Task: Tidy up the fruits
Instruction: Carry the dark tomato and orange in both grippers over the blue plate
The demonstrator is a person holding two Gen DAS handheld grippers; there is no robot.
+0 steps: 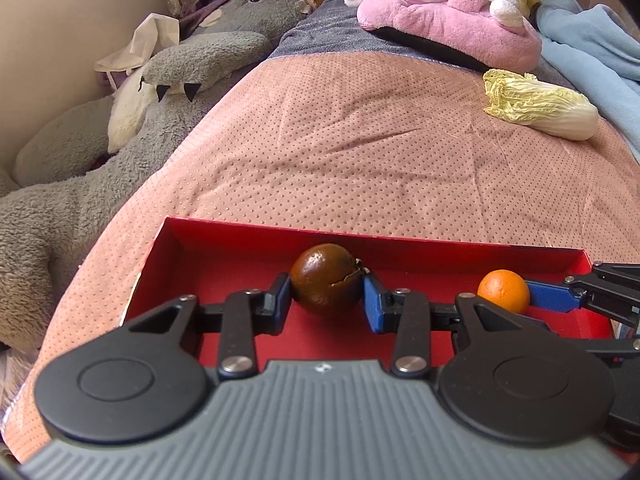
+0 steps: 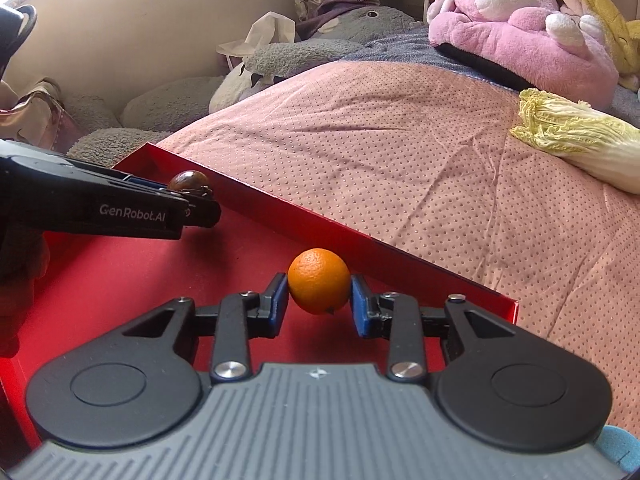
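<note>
A shallow red tray (image 1: 400, 242) lies on the pink bedspread; it also shows in the right wrist view (image 2: 120, 264). My left gripper (image 1: 326, 292) is shut on a cracked brown fruit (image 1: 322, 278), held just over the tray floor near its far wall. My right gripper (image 2: 319, 294) is shut on an orange (image 2: 319, 286) over the tray's right part. In the left wrist view the orange (image 1: 504, 290) and the right gripper's blue pad (image 1: 552, 296) show at the right. In the right wrist view the brown fruit (image 2: 188, 181) peeks behind the left gripper's fingers (image 2: 196, 208).
A napa cabbage (image 1: 540, 106) lies on the pink bedspread (image 1: 340, 140) at the far right, also in the right wrist view (image 2: 576, 140). A pink plush toy (image 1: 448, 12) and a blue blanket (image 1: 592, 44) lie behind it. A grey plush toy (image 1: 120, 132) fills the left side.
</note>
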